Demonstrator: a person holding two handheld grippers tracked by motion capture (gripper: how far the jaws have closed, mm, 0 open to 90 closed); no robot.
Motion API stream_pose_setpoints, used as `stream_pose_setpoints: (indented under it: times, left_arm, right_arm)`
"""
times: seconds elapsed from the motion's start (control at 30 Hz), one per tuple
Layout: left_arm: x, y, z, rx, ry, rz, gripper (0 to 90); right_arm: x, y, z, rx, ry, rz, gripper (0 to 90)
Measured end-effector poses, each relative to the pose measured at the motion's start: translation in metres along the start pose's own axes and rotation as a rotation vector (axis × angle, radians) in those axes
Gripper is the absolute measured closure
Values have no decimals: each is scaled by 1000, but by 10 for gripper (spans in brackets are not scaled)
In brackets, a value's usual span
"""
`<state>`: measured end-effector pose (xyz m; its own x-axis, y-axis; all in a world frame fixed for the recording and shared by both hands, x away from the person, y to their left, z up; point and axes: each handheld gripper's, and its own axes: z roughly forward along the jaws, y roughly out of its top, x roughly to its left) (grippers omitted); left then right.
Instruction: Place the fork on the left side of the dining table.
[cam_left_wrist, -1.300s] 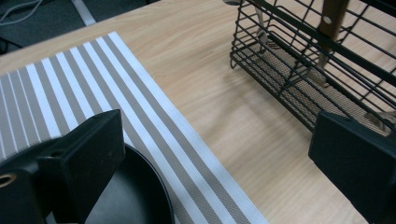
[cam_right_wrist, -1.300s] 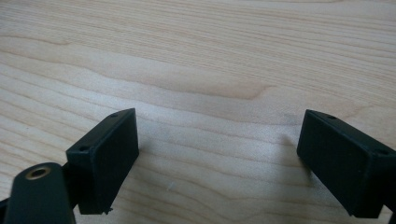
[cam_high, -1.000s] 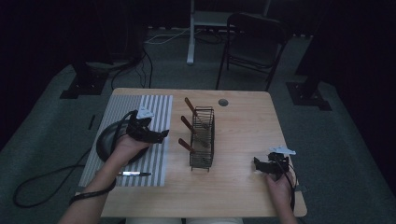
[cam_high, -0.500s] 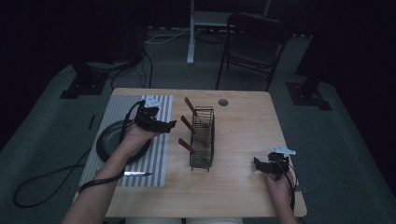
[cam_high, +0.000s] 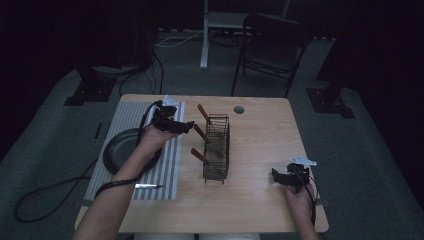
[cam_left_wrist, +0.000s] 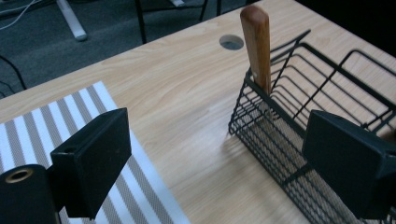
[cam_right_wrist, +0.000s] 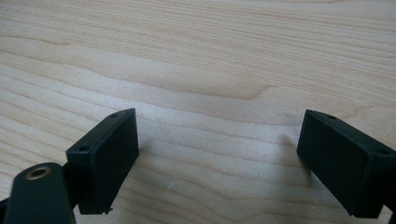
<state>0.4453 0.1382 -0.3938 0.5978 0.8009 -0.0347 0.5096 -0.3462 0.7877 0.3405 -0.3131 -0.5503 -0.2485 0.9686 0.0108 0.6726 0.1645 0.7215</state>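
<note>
I hold the left claw (cam_high: 186, 126) above the striped mat (cam_high: 167, 165), near the wire basket (cam_high: 217, 150); the right claw (cam_high: 276, 176) sits low on the counter (cam_high: 260, 130).

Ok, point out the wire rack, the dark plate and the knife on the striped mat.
wire rack (cam_high: 218, 150), high view, its mesh side wall
dark plate (cam_high: 117, 150), high view, its bare left part
knife (cam_high: 148, 186), high view, its blade

A light wooden table (cam_high: 260, 195) with a round cable hole (cam_high: 239, 109) near its far edge carries everything. A grey-and-white striped mat (cam_high: 167, 172) covers its left part, with a dark round plate (cam_high: 117, 150) and a knife (cam_high: 148, 186) lying on it. Near the middle stands a black wire basket (cam_high: 217, 150) with wooden handles (cam_high: 202, 135) sticking out.
</note>
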Motion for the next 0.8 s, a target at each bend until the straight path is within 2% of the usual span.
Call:
stream_pose_setpoints:
  times: [0.13,0.3,0.4,0.43,0.47,0.5,0.57,0.6,0.63,0.67,0.8]
  left_arm:
    - [0,8,4,-6,2,1,120]
    - [0,20,9,-21,-43,-24,177]
    - [-5,26,13,-7,-55,-6,189]
    - [-7,27,15,-4,-57,3,215]
    - [-8,28,17,-7,-64,9,294]
    - [-8,28,17,-7,-64,9,329]
    - [-8,29,19,-8,-69,7,351]
    - [-7,32,25,8,-95,-20,415]
    - [-7,32,26,9,-91,-25,423]
    - [-6,32,28,14,-107,-29,466]
    - [-6,34,35,27,-121,-42,493]
  right_arm:
    - [0,0,0,0,0,0,123]
    - [0,0,0,0,0,0,123]
    - [0,0,0,0,0,0,123]
    - [0,0,0,0,0,0,123]
    - [0,0,0,0,0,1,123]
    - [0,0,0,0,0,1,123]
    - [0,0,0,0,0,0,123]
    - [0,0,0,0,0,0,123]
    - [0,0,0,0,0,0,123]
    - [0,0,0,0,0,0,123]
    - [0,0,0,0,0,0,123]
